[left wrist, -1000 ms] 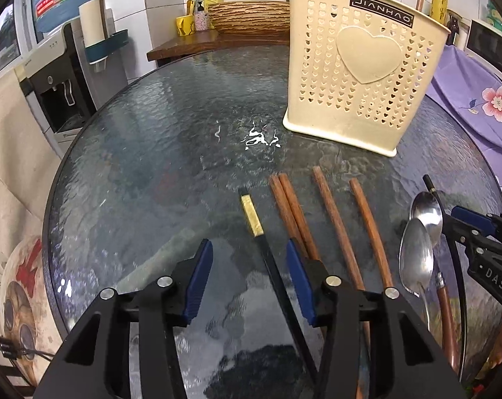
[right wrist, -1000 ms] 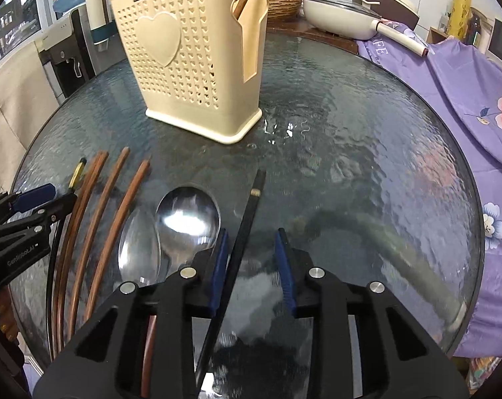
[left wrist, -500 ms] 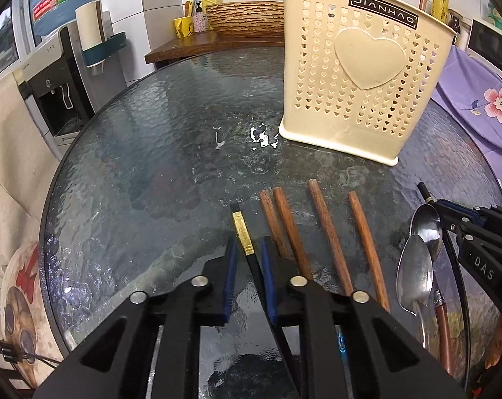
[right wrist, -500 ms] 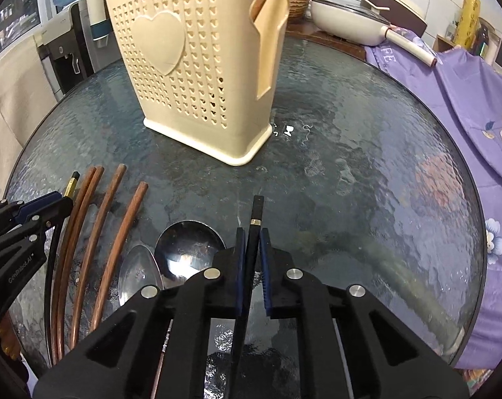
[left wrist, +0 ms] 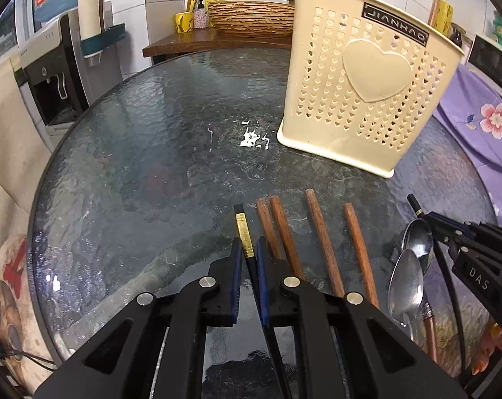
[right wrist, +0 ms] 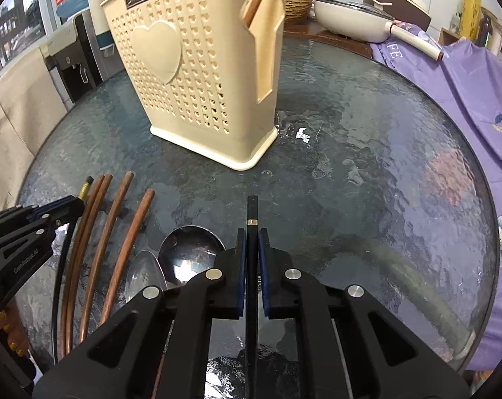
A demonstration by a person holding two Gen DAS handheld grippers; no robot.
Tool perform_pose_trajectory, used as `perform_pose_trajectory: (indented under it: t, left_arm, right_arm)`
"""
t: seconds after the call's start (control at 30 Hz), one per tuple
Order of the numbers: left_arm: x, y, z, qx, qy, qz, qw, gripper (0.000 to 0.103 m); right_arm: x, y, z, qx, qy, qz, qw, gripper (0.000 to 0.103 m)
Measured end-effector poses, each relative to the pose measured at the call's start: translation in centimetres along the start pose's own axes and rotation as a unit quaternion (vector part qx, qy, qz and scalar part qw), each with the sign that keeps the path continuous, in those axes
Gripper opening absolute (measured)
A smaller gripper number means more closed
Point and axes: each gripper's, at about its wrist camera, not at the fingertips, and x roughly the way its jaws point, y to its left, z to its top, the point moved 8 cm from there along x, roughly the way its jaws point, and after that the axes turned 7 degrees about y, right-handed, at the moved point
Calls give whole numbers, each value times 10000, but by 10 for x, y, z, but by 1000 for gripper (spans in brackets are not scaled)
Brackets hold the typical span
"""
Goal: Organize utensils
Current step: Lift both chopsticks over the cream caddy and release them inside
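Round glass table (left wrist: 134,139) carries everything; cream perforated holder (left wrist: 367,76) stands upright at the far side, well apart from the utensils lying flat at the near edge.

Left tongs (left wrist: 249,259) have just been closing and now pinch the gold-banded black chopstick (left wrist: 242,229), leftmost in the row. Right tongs (right wrist: 251,249) are closed on the second black chopstick (right wrist: 251,209), which lies just right of the spoons.

Risks, as a judgement:
- Both grips sit close to the far end of a long thin stick, so most of the length trails behind the pads. On lifting, the stick may swing or pivot in the pads and slip out.
- The left stick lies just beside the brown wooden chopsticks (left wrist: 320,232); the right-hand pad is near touching the closest one, so a lift may drag or roll it.
- The right stick lies beside the two metal spoons (right wrist: 187,252); a swinging tail could knock them.
- The glass is smooth, so a nudged stick slides easily.
- The holder's top opening is not visible from either wrist view, so aiming a tilted stick into a compartment may miss the rim.

Orientation: both black chopsticks lie flat, long axis running from near edge toward the holder, blunt ends pointing away from the tongs. Left one leans slightly leftward at its far end; right one runs straight ahead.
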Motion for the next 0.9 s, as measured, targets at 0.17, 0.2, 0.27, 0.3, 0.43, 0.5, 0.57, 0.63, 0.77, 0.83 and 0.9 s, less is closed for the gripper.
perform_pose_trajectory:
  t: [0.17, 0.2, 0.27, 0.3, 0.43, 0.5, 0.57, 0.63, 0.77, 0.83, 0.9]
  left_arm:
    - [-10, 0, 6, -80, -200, -200, 9996, 8]
    - [-13, 0, 8, -81, -246, -243, 9994, 8]
    - [-23, -1, 11, -71, -354, -328, 9988, 8]
    - [-30, -2, 14, -49, -432, -379, 9983, 8]
    - [-54, -5, 20, -55, -674, -598, 9959, 7]
    - [-70, -6, 24, -29, -809, -698, 9943, 7]
    - [-87, -7, 30, 18, -971, -763, 9923, 7]
    - [-100, -8, 33, 49, -1099, -782, 9908, 7]
    - [-123, -13, 38, 97, -1299, -891, 9875, 7]
    - [-132, -16, 38, 139, -1368, -918, 9862, 7]
    - [-138, -17, 38, 168, -1436, -915, 9853, 7]
  right_arm:
    - [-15, -6, 7, 185, -297, 406, 9986, 8]
    - [-19, -6, 8, 207, -339, 485, 9980, 8]
    - [-30, -7, 11, 220, -418, 666, 9967, 8]
    - [-35, -7, 12, 221, -448, 739, 9960, 8]
    - [-70, -8, 21, 235, -734, 1174, 9901, 8]
    - [-89, -8, 25, 193, -908, 1318, 9869, 8]
    - [-107, -7, 27, 148, -1065, 1434, 9838, 8]
    - [-125, -6, 30, 115, -1218, 1531, 9806, 8]
    - [-156, -3, 31, -14, -1461, 1706, 9745, 8]
    - [-166, -2, 30, -102, -1539, 1695, 9734, 8]
    - [-175, 0, 27, -177, -1607, 1686, 9723, 8]
